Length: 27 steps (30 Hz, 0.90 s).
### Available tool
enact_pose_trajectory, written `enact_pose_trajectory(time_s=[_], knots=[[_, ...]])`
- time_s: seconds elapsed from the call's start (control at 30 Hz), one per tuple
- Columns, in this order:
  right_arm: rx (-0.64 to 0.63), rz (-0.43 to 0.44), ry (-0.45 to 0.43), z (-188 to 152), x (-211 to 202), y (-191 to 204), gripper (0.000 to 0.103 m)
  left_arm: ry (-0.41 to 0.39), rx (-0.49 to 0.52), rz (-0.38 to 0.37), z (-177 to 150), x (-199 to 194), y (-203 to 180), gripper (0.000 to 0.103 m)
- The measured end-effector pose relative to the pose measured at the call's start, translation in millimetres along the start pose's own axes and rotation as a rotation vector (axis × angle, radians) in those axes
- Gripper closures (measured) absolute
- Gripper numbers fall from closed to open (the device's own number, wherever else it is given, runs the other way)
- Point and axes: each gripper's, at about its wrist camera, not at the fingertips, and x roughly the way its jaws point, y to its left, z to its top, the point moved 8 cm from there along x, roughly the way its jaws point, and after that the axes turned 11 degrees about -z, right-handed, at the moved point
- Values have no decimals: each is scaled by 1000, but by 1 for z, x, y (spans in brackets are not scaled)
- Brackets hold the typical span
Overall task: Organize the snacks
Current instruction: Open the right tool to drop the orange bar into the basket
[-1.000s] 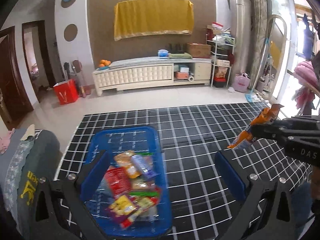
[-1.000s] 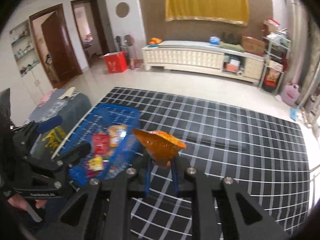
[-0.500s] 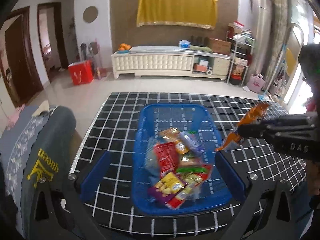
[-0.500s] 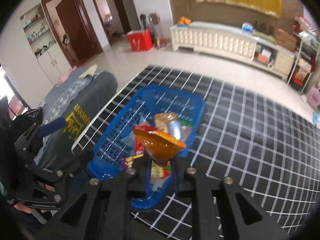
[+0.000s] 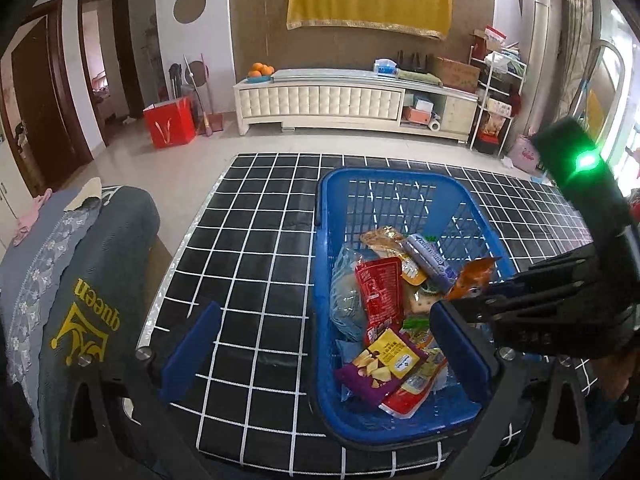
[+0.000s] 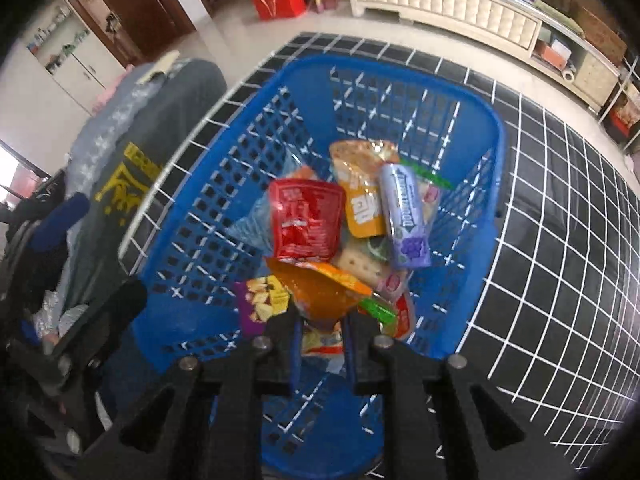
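two grippers hang over the black checked table [image 5: 256, 240], one in each of the person's hands. the right gripper [image 6: 320, 322] has its fingers pinched tight on an orange snack packet [image 6: 320, 292], holding it just above the pile inside the blue basket [image 6: 400, 92]; from the left camera the same packet [image 5: 470, 278] pokes up over the basket's right wall. whether the packet's lower end already touches the snacks beneath is hard to say, since the fingers hide it. the left gripper [image 5: 326, 344] is spread wide with nothing between its blue pads [image 5: 192, 344], one pad over the table to the left of the basket and the other over the basket's near right part. in the basket lie a red packet [image 6: 306, 220], a purple candy roll [image 6: 404, 216], a yellow-orange pouch [image 6: 360, 196] and a purple chip bag [image 5: 384, 360]. a grey cushion [image 5: 92, 280] with gold lettering sits just left of the table.
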Motion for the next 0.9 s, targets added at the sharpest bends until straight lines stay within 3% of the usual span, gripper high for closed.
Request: enact_pose_trajectory(time_s=[0.1, 0.23, 0.3, 0.4, 0.9], knots=[[25, -10, 63, 4, 14, -3, 82, 4, -6, -9, 1, 5, 3, 0], [33, -51, 36, 13, 13, -10, 75, 13, -7, -6, 2, 10, 6, 0], [13, -61, 18, 15, 10, -10, 47, 16, -15, -13, 2, 12, 7, 0], [-18, -66, -22, 18, 4, -6, 30, 19, -28, -24, 2, 16, 7, 0], [75, -87, -251, -1, -67, -40, 30, -32, -24, -60, 7, -9, -22, 0]])
